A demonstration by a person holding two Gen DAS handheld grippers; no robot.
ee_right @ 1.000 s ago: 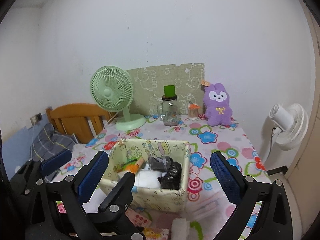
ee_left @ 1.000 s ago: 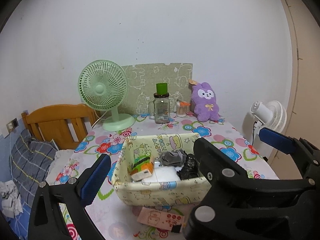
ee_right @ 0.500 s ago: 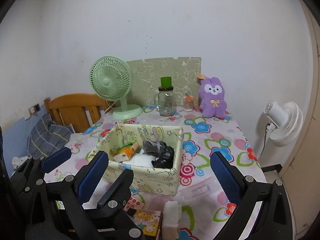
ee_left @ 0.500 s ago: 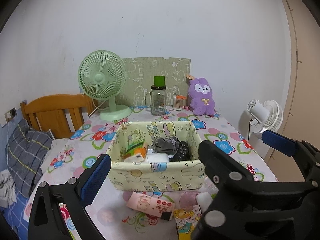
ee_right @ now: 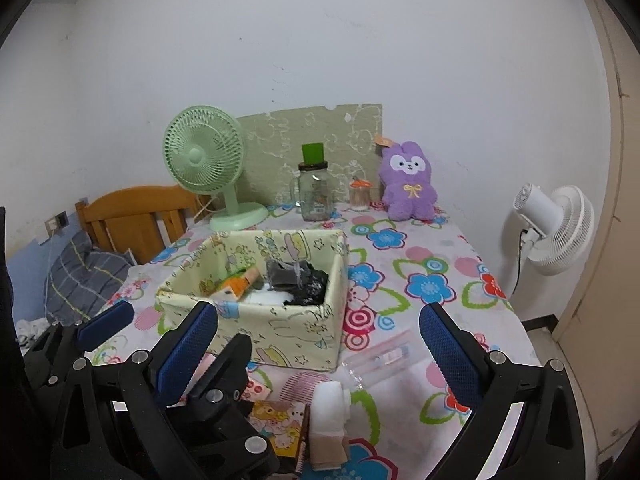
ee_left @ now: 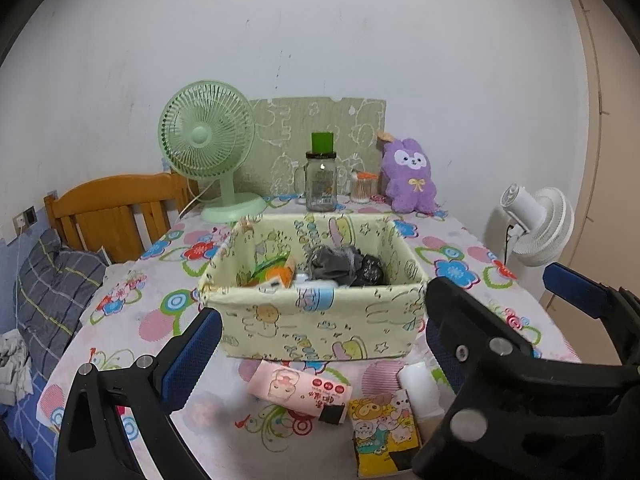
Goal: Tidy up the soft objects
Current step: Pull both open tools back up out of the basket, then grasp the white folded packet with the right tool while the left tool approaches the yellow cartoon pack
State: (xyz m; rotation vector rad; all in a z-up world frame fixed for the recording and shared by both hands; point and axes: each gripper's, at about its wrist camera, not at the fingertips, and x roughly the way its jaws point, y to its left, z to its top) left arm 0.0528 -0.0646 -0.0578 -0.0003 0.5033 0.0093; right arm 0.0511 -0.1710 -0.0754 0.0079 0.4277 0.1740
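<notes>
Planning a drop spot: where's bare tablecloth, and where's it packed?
Free: cloth right of the fabric bin, toward the white fan; also between the bin and the purple plush. Crowded: the near edge, with the pink packet, roll and comb.

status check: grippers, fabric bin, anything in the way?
Left gripper open, empty; right gripper open, empty. Fabric bin upright on the table, dark soft items inside. Pink pack, cartoon pack and white roll loose in front of it.

both grippers drawn back from fabric bin (ee_left: 316,320), front clutter revealed
</notes>
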